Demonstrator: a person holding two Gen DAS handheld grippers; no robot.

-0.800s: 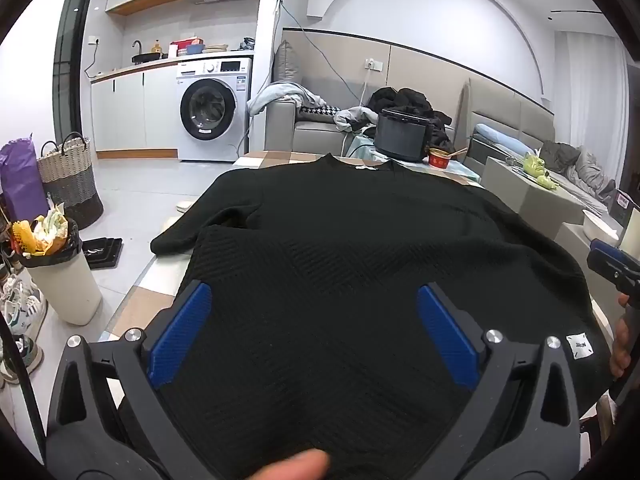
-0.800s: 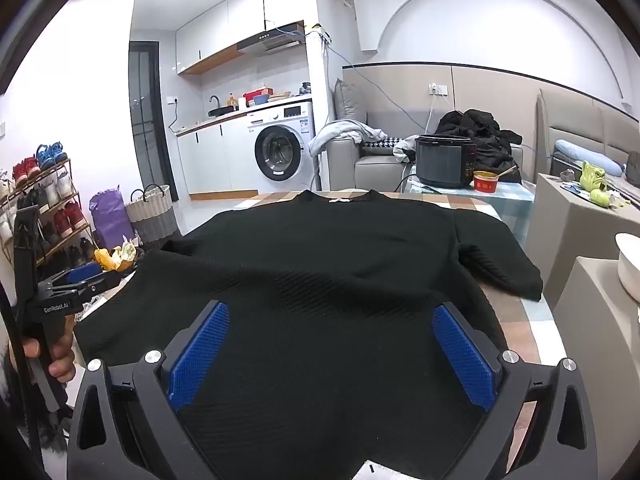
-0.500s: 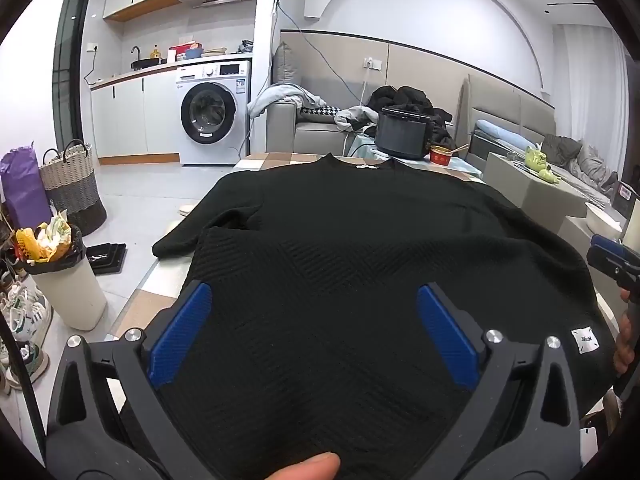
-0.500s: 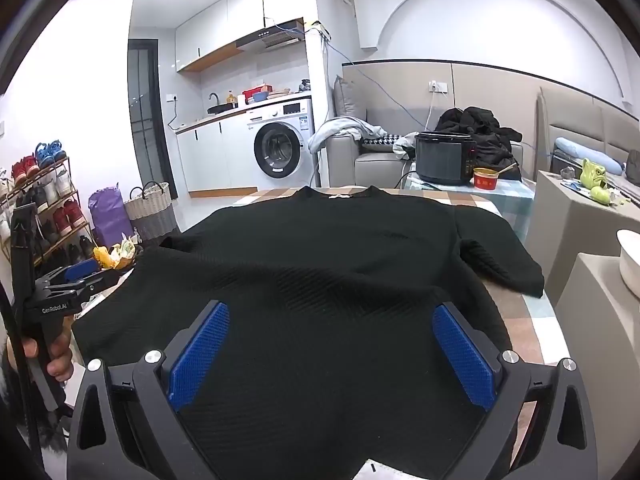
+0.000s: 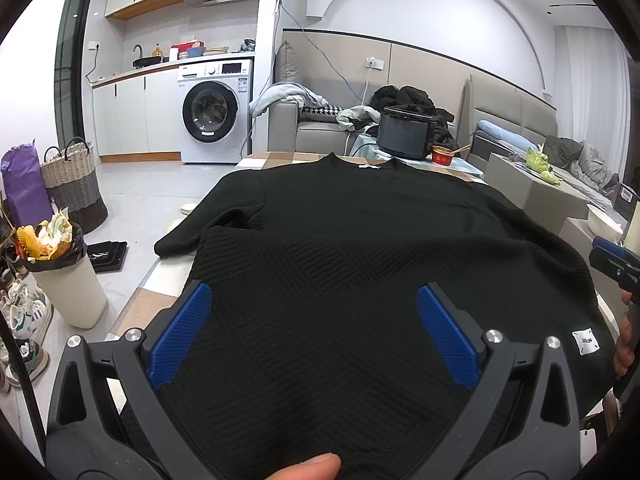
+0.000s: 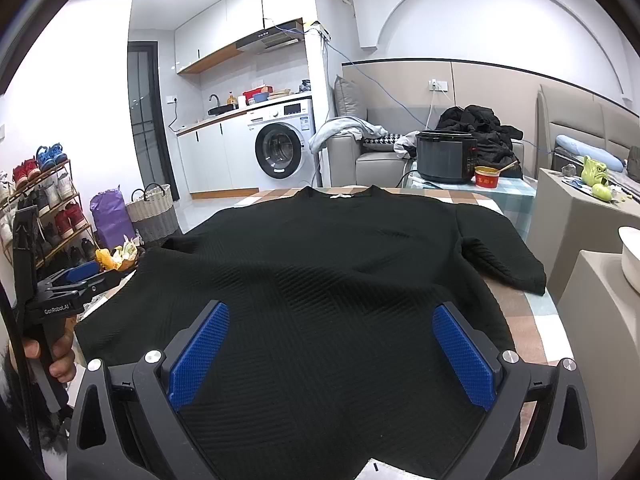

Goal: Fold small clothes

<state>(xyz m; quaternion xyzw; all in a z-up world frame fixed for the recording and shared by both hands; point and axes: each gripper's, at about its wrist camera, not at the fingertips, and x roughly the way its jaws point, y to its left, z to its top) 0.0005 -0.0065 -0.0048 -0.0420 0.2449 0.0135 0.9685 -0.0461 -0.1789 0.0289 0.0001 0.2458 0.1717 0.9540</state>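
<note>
Blue-padded gripper (image 5: pixel 314 330) wide above sweater (image 5: pixel 360 240)

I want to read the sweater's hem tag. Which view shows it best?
The left wrist view: the white hem tag lies face up on the black sweater near its right corner, print visible but too small to read. The right wrist view shows only a white sliver at the bottom edge, possibly the tag.

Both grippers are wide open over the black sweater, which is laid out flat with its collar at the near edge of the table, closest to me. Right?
Not quite. The collar lies at the far edge of the table, away from you; the right wrist view shows it. The rest holds: the black sweater is laid out flat, and the left gripper and right gripper both stand wide open over it.
</note>
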